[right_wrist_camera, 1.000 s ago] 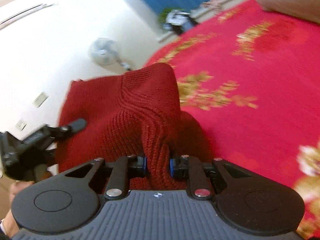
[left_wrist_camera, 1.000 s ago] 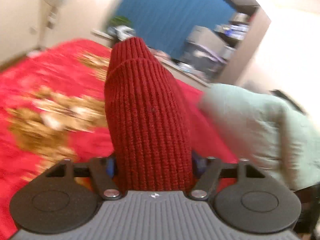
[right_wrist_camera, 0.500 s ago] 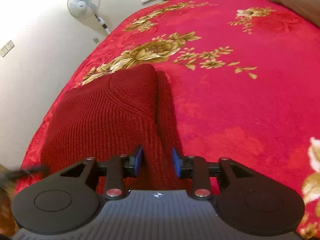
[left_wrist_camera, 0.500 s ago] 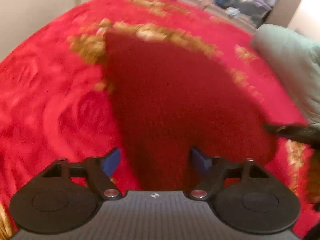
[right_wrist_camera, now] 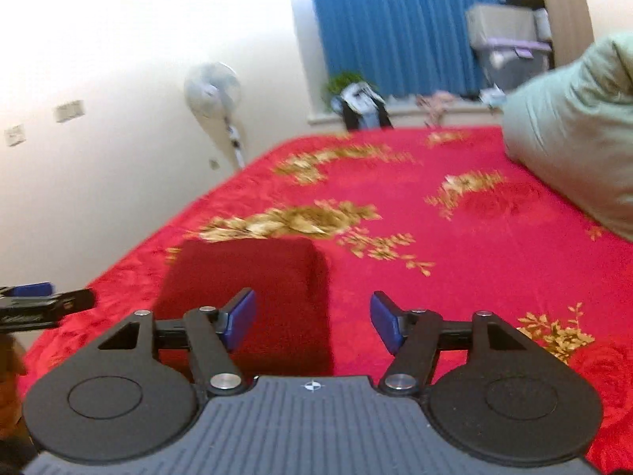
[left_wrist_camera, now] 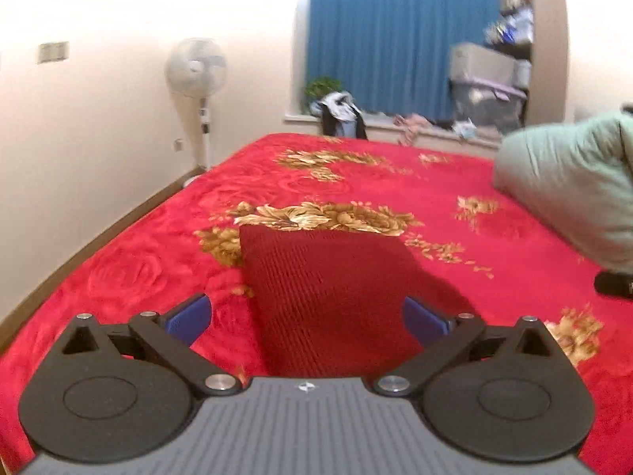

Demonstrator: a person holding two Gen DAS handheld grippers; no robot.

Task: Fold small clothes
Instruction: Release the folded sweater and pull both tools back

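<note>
Left gripper [left_wrist_camera: 306, 318]: my jaws stand wide apart, holding nothing; the blue pads [left_wrist_camera: 189, 318] flank the knit without touching it.
Right gripper [right_wrist_camera: 312, 322]: my jaws are also spread, with nothing between them.
Red knit garment [left_wrist_camera: 332, 297]: lies flat on the red floral blanket [left_wrist_camera: 138, 261], straight ahead of my left gripper; in the right view it sits left of centre [right_wrist_camera: 253, 273], partly behind my left-hand pad.
Left view only: the knit's ribbing, and a dark object [left_wrist_camera: 613, 284] at the right edge.
Right view only: my left gripper's tip [right_wrist_camera: 43, 299] poking in from the left edge, beside the knit.
Both views: green pillow [right_wrist_camera: 573, 150], standing fan [left_wrist_camera: 196, 67], blue curtain [left_wrist_camera: 379, 35].
Hidden: the knit's near edge is cut off by my gripper bodies.
Hard to make out: clutter on the sill, blurred.
</note>
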